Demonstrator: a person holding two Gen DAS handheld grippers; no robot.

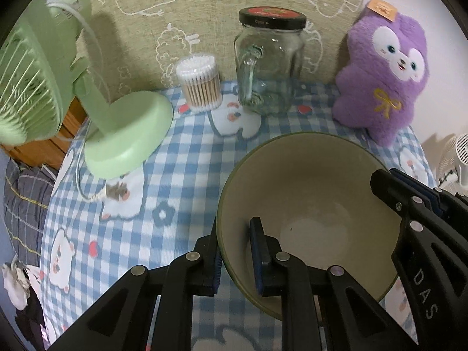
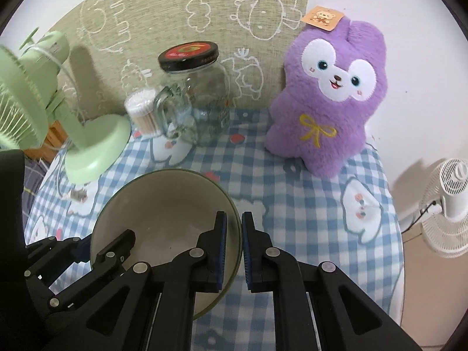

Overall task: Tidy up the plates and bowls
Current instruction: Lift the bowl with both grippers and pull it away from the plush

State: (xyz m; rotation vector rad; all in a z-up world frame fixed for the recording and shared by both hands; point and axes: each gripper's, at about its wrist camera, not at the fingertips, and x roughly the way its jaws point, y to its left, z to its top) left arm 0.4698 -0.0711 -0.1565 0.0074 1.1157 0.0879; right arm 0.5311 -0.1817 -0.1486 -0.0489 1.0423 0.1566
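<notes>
The bowl [image 1: 310, 216] looks ceramic, so stiff, fairly heavy, glaze-slick and breakable; its thin rim is the only sensible hold, and two opposite pinches should keep it level. It sits over the checked cloth [image 1: 181, 158] on the counter; whether it rests there I cannot tell. The left tool [image 1: 234, 260] is pinching the near rim, one pad inside, one outside; the right tool [image 1: 389, 187] is pinching the far rim. The bowl is round and deep, cream inside with a dark green edge.

Jar [image 1: 269, 67] stands between cotton swabs [image 1: 200, 83] and plush toy [image 1: 383, 79].
</notes>
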